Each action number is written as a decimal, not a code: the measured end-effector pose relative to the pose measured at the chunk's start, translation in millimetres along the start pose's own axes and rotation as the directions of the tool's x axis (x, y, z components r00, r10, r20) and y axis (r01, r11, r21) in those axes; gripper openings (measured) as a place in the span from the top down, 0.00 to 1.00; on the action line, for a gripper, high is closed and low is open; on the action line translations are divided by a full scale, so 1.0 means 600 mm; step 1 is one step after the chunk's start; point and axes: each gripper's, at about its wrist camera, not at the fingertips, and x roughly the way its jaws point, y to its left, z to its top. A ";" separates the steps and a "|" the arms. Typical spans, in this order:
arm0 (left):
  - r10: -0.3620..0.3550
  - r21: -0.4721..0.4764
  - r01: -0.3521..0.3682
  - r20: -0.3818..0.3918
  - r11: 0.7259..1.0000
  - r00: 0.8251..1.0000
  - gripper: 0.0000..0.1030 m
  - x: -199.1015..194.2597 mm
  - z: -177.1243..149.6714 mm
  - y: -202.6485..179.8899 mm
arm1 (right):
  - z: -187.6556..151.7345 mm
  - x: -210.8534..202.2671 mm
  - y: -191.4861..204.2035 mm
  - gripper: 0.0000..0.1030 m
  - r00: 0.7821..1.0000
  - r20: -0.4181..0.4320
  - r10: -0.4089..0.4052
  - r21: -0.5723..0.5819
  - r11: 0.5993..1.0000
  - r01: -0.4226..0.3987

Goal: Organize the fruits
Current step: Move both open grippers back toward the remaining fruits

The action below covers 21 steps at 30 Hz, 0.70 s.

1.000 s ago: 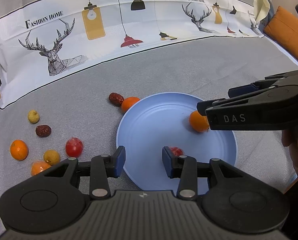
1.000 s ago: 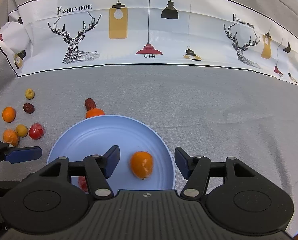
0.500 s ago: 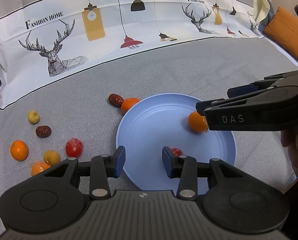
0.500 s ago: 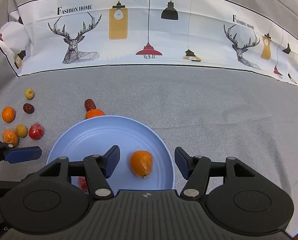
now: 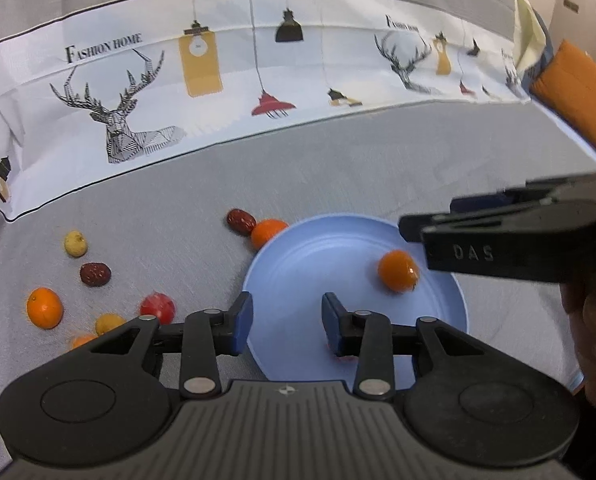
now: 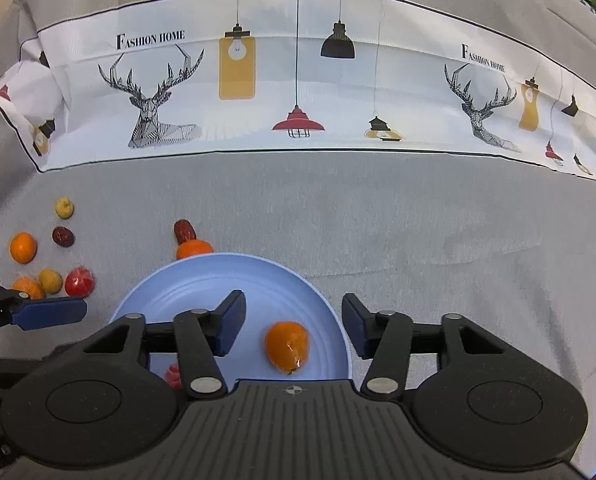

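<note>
Right wrist: both claws (image 6: pixel 291 322) (image 5: pixel 283 320) narrower than before, apart, nothing gripped.

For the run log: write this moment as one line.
stage: filling blue plate | on plate: orange fruit, red fruit | left gripper: open, closing, empty | right gripper: open, closing, empty

Grey cloth surface (image 6: pixel 378 216): blue plate (image 6: pixel 169 292), scattered fruits (image 6: pixel 79 281)
</note>
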 end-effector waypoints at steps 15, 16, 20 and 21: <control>0.021 -0.025 -0.022 -0.004 0.999 1.000 0.82 0.000 0.009 0.017 | 0.010 0.006 0.013 0.59 0.999 0.019 0.036 0.003 0.999 -0.036; 0.023 -0.024 -0.023 -0.003 0.999 1.000 0.82 0.001 0.009 0.018 | 0.011 0.008 0.013 0.59 0.999 0.019 0.038 0.004 0.999 -0.038; 0.043 -0.041 -0.043 -0.008 0.998 0.999 0.82 0.010 0.015 0.035 | 0.017 0.015 0.020 0.59 0.999 0.018 0.051 0.006 0.999 -0.051; 0.048 -0.051 -0.049 -0.011 0.998 0.999 0.82 0.012 0.016 0.042 | 0.019 0.016 0.023 0.59 0.998 0.019 0.055 0.006 0.998 -0.055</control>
